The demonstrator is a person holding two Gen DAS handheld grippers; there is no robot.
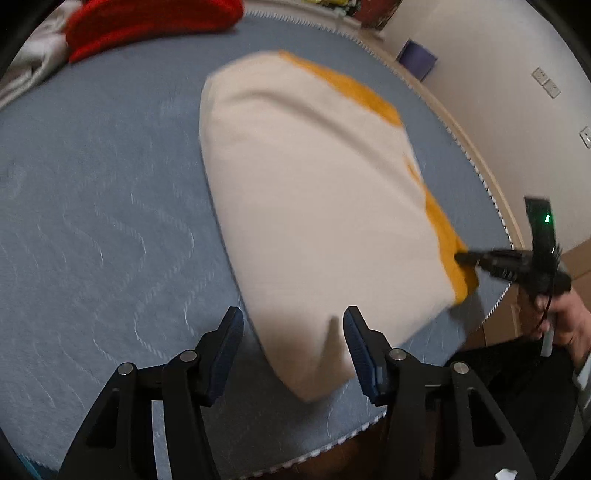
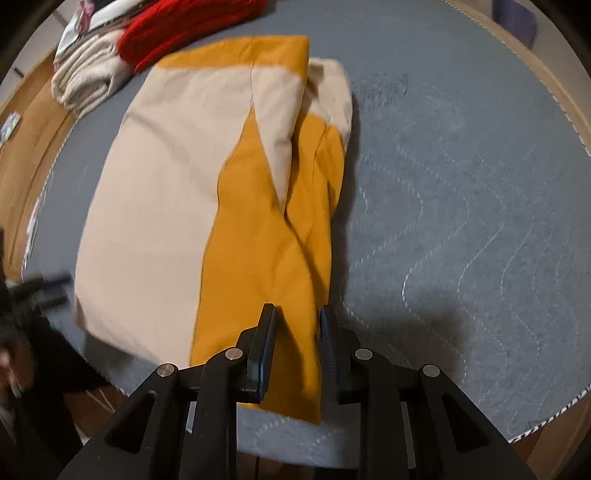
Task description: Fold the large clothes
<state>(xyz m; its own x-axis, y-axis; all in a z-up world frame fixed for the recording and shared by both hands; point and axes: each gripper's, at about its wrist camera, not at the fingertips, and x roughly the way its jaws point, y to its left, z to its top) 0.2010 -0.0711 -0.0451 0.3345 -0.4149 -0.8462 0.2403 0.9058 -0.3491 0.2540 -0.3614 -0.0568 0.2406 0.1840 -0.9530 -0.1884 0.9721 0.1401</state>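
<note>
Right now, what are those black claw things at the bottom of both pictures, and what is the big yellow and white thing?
The claws are two-finger grippers, and a person holds one in each hand. Each has a little camera looking along its fingers, so one picture comes from the left gripper and the other from the right gripper.

The big thing is a piece of clothing, cream with orange parts, already folded over and lying on a blue quilted mat. Behind it sit a red garment and a pale bundle of cloth.

The left gripper is open, with a cream corner lying between its fingers. The right gripper's fingers sit on either side of the orange edge, but I cannot tell whether they are pinching it.
</note>
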